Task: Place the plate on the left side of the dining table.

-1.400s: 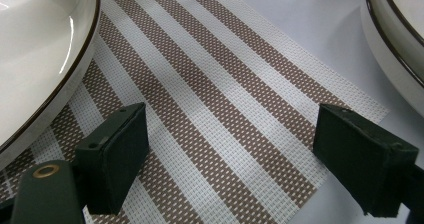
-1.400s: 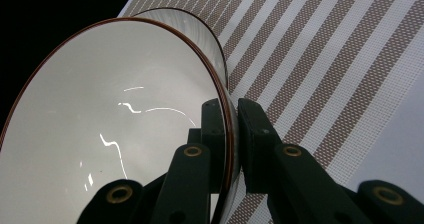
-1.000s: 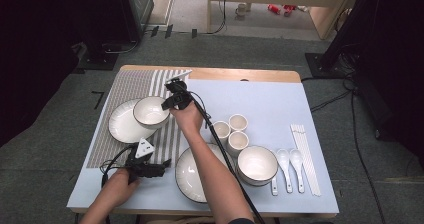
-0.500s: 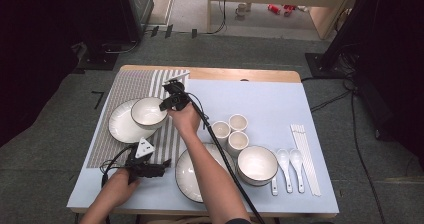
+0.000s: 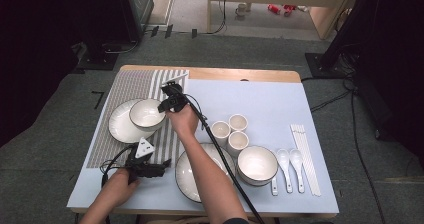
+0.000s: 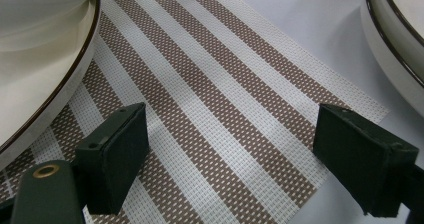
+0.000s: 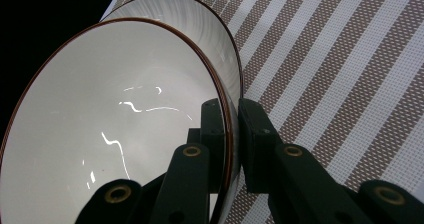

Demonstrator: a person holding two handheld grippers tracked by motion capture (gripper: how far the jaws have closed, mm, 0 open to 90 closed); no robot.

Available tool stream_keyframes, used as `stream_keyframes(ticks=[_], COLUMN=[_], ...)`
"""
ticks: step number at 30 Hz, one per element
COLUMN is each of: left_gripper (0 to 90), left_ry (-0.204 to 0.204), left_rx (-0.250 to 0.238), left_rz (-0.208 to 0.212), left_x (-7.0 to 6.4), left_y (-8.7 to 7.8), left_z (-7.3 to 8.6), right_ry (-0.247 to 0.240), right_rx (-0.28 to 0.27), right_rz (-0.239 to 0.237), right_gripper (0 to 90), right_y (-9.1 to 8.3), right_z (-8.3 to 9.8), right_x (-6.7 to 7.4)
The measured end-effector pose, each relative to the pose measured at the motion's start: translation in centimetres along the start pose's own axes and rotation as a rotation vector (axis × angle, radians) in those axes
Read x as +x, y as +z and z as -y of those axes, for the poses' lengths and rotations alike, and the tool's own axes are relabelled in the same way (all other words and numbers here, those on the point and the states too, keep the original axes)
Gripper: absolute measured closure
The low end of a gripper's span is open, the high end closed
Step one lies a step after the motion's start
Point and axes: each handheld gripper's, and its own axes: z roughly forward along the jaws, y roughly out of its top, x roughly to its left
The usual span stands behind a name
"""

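Bowl (image 5: 147, 114) on plate (image 5: 120, 126), on placemat (image 5: 127, 86).

I see a white bowl (image 5: 147, 114) with a thin brown rim, sitting on a white plate (image 5: 119, 124) edged in the same brown. Under them my placemat (image 5: 131, 86) shows brown and white woven stripes. The tablecloth (image 5: 260, 96) is pale blue. Both my grippers, left (image 5: 161, 170) and right (image 5: 164, 105), are black. The cups (image 5: 230, 131), spoons (image 5: 290, 166) and chopsticks (image 5: 306, 156) are white.

Plate (image 5: 119, 125) partly hidden under bowl (image 5: 146, 113), second plate (image 5: 184, 169) beneath forearm
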Motion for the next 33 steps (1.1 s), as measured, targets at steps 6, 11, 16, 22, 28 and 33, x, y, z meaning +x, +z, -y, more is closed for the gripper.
stream_keyframes(ticks=[6,11,16,22,28,33], left_gripper=[14.7,14.7,14.7,14.7,14.7,14.7], left_ry=[0.001,0.0,0.0,0.001,0.0,0.001], left_rx=[0.0,0.0,0.0,0.0,0.0,0.0], left_rz=[0.0,0.0,0.0,0.0,0.0,0.0], left_x=[0.0,0.0,0.0,0.0,0.0,0.0], left_y=[0.0,0.0,0.0,0.0,0.0,0.0], left_z=[0.0,0.0,0.0,0.0,0.0,0.0], right_ry=[0.003,-0.004,-0.006,-0.005,-0.007,-0.015], right_rx=[-0.007,-0.006,-0.004,0.0,0.007,0.007], right_rz=[-0.006,-0.01,-0.015,-0.019,-0.023,-0.034], right_gripper=[80.0,79.8,78.9,77.7,77.2,75.6], right_y=[0.12,0.44,0.59,0.96,0.97,0.86], right_z=[0.02,0.05,0.09,0.02,-0.01,-0.03], right_x=[0.24,0.36,0.44,0.57,0.61,0.61])
